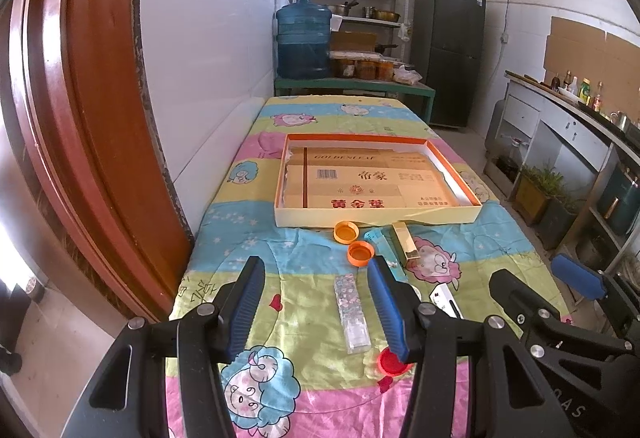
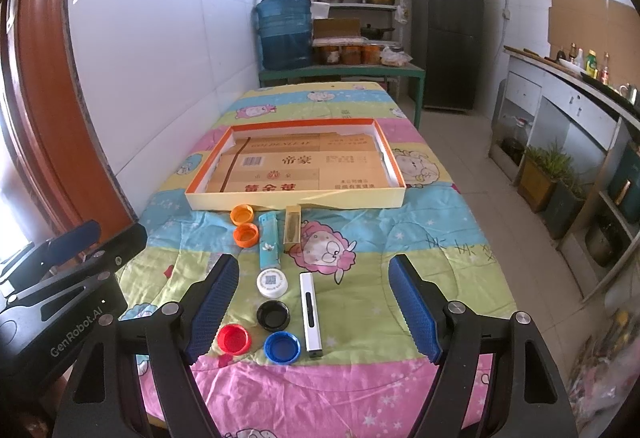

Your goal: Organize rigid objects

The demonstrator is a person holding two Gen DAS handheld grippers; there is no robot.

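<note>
A narrow kitchen runs back to a shelf rack, a blue water jug and a dark fridge; a tiled wall closes the left side, a counter the right. In the middle stands the table, covered by a cartoon-print cloth.

The shallow cardboard tray sits across the table's middle, empty and open-topped, likely the place meant for the loose pieces. Its near wall faces the items, so anything carried in must clear that low lip. Bare cloth lies to the right of the items, giving free room to swing.

The rigid objects lie in a loose cluster between tray and grippers, apart enough to be picked singly: a white bar, a light blue lighter, a gold box, a clear patterned case, then caps: white cap, black cap, blue cap, red cap, and two orange caps.

The left hand-held gripper hangs over the clear case, jaws spread wide and empty. The right hand-held gripper straddles the caps and white bar, also wide and holding nothing.
</note>
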